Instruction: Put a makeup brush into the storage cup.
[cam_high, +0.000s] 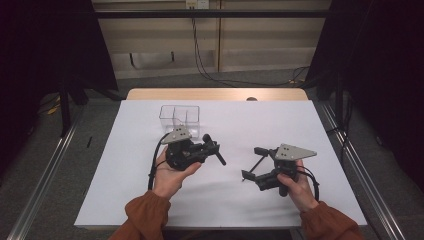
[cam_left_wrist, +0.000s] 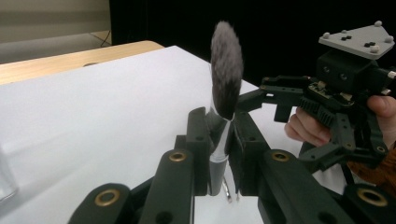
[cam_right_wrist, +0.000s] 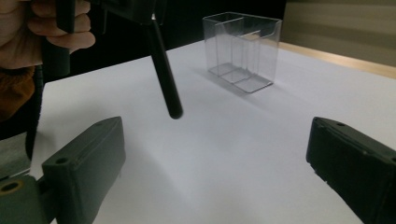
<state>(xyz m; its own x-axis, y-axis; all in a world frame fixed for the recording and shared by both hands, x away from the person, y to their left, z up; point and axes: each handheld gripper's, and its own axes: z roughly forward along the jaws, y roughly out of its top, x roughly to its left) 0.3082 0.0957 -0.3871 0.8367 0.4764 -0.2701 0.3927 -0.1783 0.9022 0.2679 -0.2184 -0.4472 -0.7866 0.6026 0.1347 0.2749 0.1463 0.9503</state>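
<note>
Left gripper (cam_left_wrist: 223, 154) has its jaws clamped tight on the makeup brush (cam_left_wrist: 224, 79), pinching the silver ferrule just below the fluffy grey bristles, which stand up above the jaws in the left gripper view. From the right gripper view the brush's black handle (cam_right_wrist: 164, 70) hangs down at a slant, its rounded tip clear of the white table (cam_high: 150, 200), so the brush is lifted and carried by that one gripper alone. Over on the other side, the right gripper (cam_high: 252, 162) sits with its jaws spread wide and nothing between them, hovering just above the tabletop and facing the brush. Behind the left hand (cam_high: 170, 175) waits the clear plastic organizer (cam_high: 180, 119), upright near the far edge, its compartments looking bare from here. So my read: the pick-up is done, the brush is secured and up in the air, and the delivery is what's left, probably turning it handle-down into one of those clear compartments, with the free gripper ready to help steady it.
</note>
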